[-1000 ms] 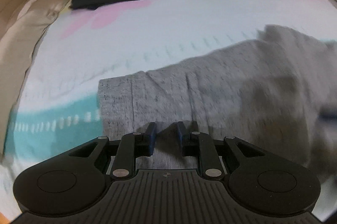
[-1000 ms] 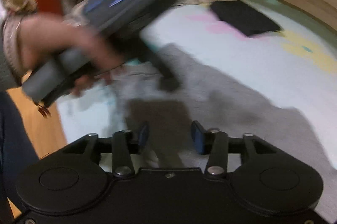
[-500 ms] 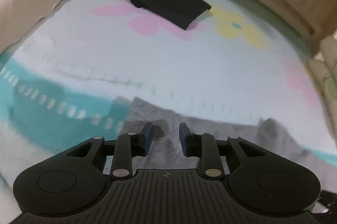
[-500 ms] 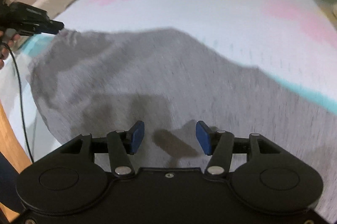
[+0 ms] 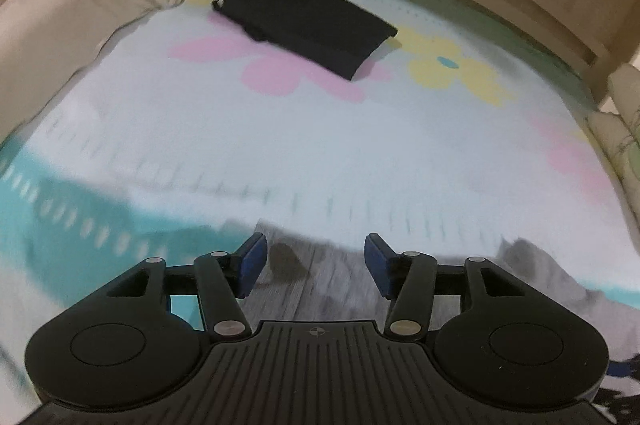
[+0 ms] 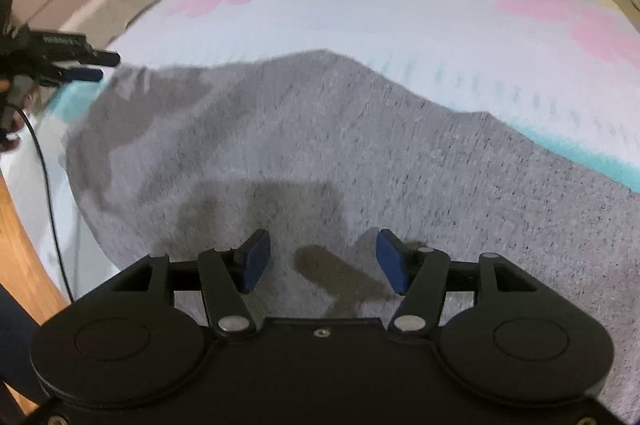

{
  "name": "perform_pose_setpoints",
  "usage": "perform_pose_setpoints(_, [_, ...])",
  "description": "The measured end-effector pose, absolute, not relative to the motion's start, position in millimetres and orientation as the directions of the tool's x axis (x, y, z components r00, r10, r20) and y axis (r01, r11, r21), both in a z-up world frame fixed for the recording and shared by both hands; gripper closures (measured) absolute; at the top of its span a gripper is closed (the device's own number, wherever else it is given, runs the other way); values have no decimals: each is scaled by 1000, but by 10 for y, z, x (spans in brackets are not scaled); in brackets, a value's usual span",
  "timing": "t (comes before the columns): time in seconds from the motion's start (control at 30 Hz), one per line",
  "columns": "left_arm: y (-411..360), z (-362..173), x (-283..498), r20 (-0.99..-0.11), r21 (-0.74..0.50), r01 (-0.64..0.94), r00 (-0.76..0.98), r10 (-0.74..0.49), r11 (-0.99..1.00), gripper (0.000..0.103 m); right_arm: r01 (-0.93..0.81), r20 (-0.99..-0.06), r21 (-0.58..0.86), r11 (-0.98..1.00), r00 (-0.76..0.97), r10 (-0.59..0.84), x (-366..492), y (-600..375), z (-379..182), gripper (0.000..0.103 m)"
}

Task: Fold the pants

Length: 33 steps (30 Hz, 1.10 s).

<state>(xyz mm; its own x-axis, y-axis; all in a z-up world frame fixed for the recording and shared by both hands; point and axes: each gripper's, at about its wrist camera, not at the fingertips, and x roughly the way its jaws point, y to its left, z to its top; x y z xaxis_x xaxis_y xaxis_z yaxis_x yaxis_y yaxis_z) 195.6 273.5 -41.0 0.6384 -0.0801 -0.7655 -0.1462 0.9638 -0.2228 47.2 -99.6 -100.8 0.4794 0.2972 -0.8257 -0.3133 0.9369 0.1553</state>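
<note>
Both grippers spread wide over the grey pants

My left gripper (image 5: 313, 261) sits low over the near edge of the grey pants (image 6: 360, 161), blue pads well apart, nothing between them. Its fingers point across the bed toward the far wooden frame. Through its camera I see only a strip of grey fabric under and ahead of the fingertips; the rest is smeared by motion blur, so I can't say whether the pads touch the cloth.

My right gripper (image 6: 323, 261) is spread just as wide and grips nothing. It hovers above a broad stretch of the pants, which lie spread on the floral blanket (image 6: 420, 13), and its shadow falls on the cloth below. From this side the left tool appears at the frame's left edge, tips right at the pants' far corner, my hand (image 6: 10, 113) behind it with a black cable (image 6: 48, 193) trailing down.

Pants: rumpled, not flat, filling the lower part of the right view, running off the frame to the right.

Also noted: a folded black garment (image 5: 306, 25) lying well away at the far end of the blanket, across a pink flower print.
</note>
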Motion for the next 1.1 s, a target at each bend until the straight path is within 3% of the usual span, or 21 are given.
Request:
perform_pose_setpoints(0.13, [2590,-600,2144,-802,-224,-104,585,-123,969,49,-293,-797,182,939,515,316,693,-1065,-823,39])
perform_pose_setpoints(0.23, [2465,-765,2165,-865,-64,-66,502,-22,996,46,-283,-768,214,935,543,340,1009,-1088,-705,39])
perform_pose_setpoints(0.3, [2533,-829,2077,-876,-87,-96,482,-31,992,41,-276,-761,232,933,546,351,1299,-1038,-672,39])
perform_pose_setpoints(0.6, [2663,-799,1896,-892,-110,-108,450,-50,988,39,-265,-821,296,918,420,386,2283,-582,-1103,39])
perform_pose_setpoints(0.63, [2654,-784,1904,-892,-111,-110,448,-51,988,38,-255,-834,296,921,401,379,2320,-557,-1176,44])
perform_pose_setpoints(0.67, [2658,-780,1900,-894,-113,-112,445,-52,987,38,-251,-844,297,921,383,376,2344,-537,-1240,81])
perform_pose_setpoints(0.7, [2649,-791,1924,-895,-113,-113,443,-52,987,38,-260,-852,295,920,365,376,2343,-508,-1287,93])
perform_pose_setpoints(0.73, [2635,-788,1916,-896,-112,-114,441,-51,987,37,-276,-850,287,917,368,377,2313,-482,-1289,95])
perform_pose_setpoints(0.87, [2615,-791,1887,-901,-89,-109,433,-33,990,37,-245,-836,201,949,462,296,2242,-477,-1258,95])
perform_pose_setpoints(0.93, [2614,-784,1859,-901,-88,-113,433,-31,990,36,-237,-829,192,952,480,287,2186,-508,-1210,84])
perform_pose_setpoints(1.1, [2562,-689,1770,-891,-96,-104,452,-39,990,39,-299,-777,197,934,533,335,1571,-645,-864,84])
